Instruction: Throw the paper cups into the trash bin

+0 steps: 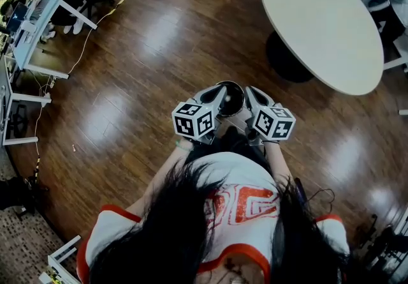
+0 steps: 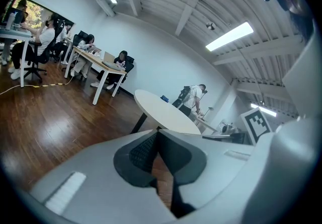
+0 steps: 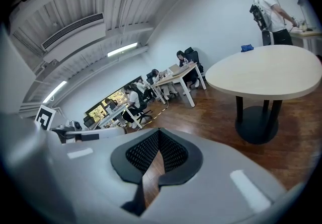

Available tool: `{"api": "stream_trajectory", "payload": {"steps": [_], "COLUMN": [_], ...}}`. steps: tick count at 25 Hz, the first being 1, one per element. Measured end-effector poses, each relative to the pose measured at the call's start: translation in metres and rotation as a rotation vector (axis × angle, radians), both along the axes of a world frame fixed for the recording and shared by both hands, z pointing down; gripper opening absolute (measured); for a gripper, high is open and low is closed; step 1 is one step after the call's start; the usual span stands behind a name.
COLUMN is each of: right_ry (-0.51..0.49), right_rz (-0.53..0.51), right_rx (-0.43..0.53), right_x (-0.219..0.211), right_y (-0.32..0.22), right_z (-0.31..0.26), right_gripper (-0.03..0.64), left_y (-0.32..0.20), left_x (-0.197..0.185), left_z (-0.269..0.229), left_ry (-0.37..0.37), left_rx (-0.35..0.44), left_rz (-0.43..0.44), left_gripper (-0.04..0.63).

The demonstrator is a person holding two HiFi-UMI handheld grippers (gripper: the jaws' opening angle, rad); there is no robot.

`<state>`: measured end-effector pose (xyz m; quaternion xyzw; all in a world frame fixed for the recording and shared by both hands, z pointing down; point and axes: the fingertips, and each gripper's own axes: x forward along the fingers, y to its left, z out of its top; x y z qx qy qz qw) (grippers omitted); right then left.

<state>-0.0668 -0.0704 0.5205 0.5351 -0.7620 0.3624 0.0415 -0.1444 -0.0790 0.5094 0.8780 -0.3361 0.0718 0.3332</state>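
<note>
The left gripper (image 2: 157,135) and the right gripper (image 3: 158,132) both have their fingers pressed together on nothing. Just ahead of them a dark round container (image 1: 233,99), probably the trash bin, stands on the brown wooden floor (image 1: 140,72). No paper cup shows anywhere, not even on the round beige surface (image 1: 319,21) beyond. The throwing is either done or not yet begun.

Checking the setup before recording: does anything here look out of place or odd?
Nothing is spilled or damaged. Two things stand out: no paper cup shows in any view, and both the left gripper and right gripper are shut with nothing between the jaws. A loose cable also trails across the wooden floor.
</note>
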Motion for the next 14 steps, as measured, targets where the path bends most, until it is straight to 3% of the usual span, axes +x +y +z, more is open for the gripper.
{"api": "stream_trajectory", "payload": {"steps": [14], "right_ry": [-0.004], "right_rz": [0.002], "right_rx": [-0.011], "right_x": [0.007], "right_y": [0.010], "right_z": [0.004], "right_gripper": [0.000], "left_y": [0.010], "left_x": [0.011], "left_z": [0.005], "left_ry": [-0.017], "left_rx": [-0.014], "left_rz": [0.022], "left_gripper": [0.000]}}
